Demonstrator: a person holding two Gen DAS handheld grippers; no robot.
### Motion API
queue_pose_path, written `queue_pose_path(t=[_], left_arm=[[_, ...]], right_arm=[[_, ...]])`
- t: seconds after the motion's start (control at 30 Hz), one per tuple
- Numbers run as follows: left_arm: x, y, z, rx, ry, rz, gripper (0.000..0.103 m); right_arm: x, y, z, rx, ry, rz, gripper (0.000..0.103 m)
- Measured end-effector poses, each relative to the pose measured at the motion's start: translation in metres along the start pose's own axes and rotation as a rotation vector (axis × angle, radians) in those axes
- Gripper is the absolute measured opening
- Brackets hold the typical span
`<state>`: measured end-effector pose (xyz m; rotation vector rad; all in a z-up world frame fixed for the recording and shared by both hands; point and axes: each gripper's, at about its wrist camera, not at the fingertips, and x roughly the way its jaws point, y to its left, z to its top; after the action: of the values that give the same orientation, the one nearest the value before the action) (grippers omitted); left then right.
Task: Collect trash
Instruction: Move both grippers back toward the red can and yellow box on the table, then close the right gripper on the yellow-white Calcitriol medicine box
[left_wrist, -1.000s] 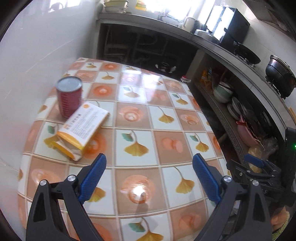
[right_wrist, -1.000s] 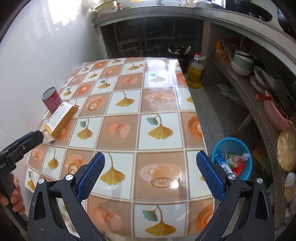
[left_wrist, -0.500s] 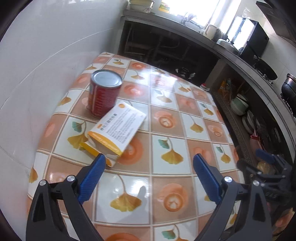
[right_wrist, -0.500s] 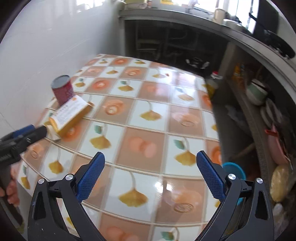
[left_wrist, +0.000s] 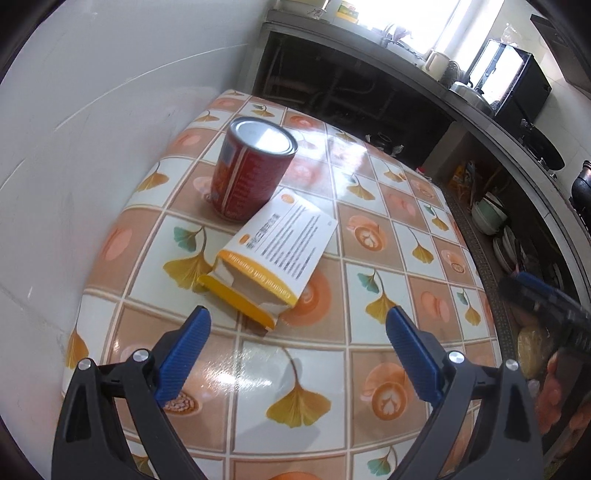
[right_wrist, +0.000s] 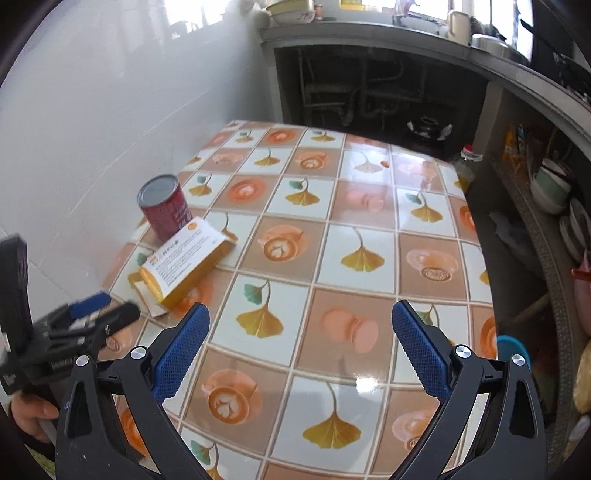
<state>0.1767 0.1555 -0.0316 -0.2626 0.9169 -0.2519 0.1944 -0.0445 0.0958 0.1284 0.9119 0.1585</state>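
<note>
A white and yellow cardboard box (left_wrist: 277, 254) with an open end flap lies flat on the tiled table (left_wrist: 406, 288), its far corner touching a red tin can (left_wrist: 251, 170) that stands upright near the wall. My left gripper (left_wrist: 295, 332) is open, empty, just short of the box's open end. In the right wrist view the box (right_wrist: 184, 258) and can (right_wrist: 166, 210) sit at the left, and the left gripper (right_wrist: 103, 314) shows beside the box. My right gripper (right_wrist: 299, 332) is open over the table's middle, holding nothing.
A white tiled wall (left_wrist: 92, 129) runs along the table's left side. A dark counter (right_wrist: 406, 40) with shelves of bowls (right_wrist: 550, 188) stands behind and to the right. A blue bin's rim (right_wrist: 513, 350) peeks past the table's right edge, and an oil bottle (right_wrist: 465, 162) stands on the floor.
Both grippers have moved forward and left toward the box and can, which now loom larger. The left gripper has closed in on the box's open end. Both stay open.
</note>
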Motion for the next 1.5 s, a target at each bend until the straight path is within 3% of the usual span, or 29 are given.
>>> queue_pose_path(t=[0.2, 0.4, 0.63, 0.73, 0.87, 1.03, 1.2, 1.3, 1.43, 1.5], left_arm=[[-0.001, 0.011, -0.014, 0.012, -0.007, 0.017, 0.093], [0.002, 0.021, -0.013, -0.005, -0.028, 0.01, 0.093], [0.011, 0.037, 0.019, -0.07, -0.105, -0.1, 0.093], [0.028, 0.048, 0.036, -0.112, -0.097, -0.126, 0.087], [0.056, 0.055, 0.049, -0.141, -0.03, -0.133, 0.067], [0.078, 0.047, 0.044, -0.139, 0.065, -0.198, 0.053], [0.083, 0.014, 0.025, -0.073, 0.147, -0.313, 0.053], [0.077, 0.005, 0.014, -0.057, 0.165, -0.334, 0.053], [0.059, 0.007, 0.005, -0.049, 0.143, -0.312, 0.061], [0.05, 0.014, 0.005, -0.045, 0.112, -0.25, 0.065]], right_arm=[[0.013, -0.022, 0.0, 0.119, 0.039, 0.078, 0.095], [0.045, -0.009, 0.007, 0.166, 0.158, 0.273, 0.095], [0.074, 0.016, 0.013, 0.188, 0.231, 0.391, 0.091], [0.087, 0.016, 0.014, 0.227, 0.262, 0.425, 0.085], [0.097, 0.007, 0.01, 0.284, 0.3, 0.441, 0.077], [0.097, -0.005, 0.008, 0.312, 0.298, 0.423, 0.075], [0.098, -0.012, 0.012, 0.31, 0.291, 0.395, 0.075], [0.1, -0.01, 0.017, 0.288, 0.291, 0.389, 0.075], [0.104, 0.004, 0.027, 0.187, 0.29, 0.372, 0.083], [0.11, 0.023, 0.033, 0.069, 0.296, 0.357, 0.085]])
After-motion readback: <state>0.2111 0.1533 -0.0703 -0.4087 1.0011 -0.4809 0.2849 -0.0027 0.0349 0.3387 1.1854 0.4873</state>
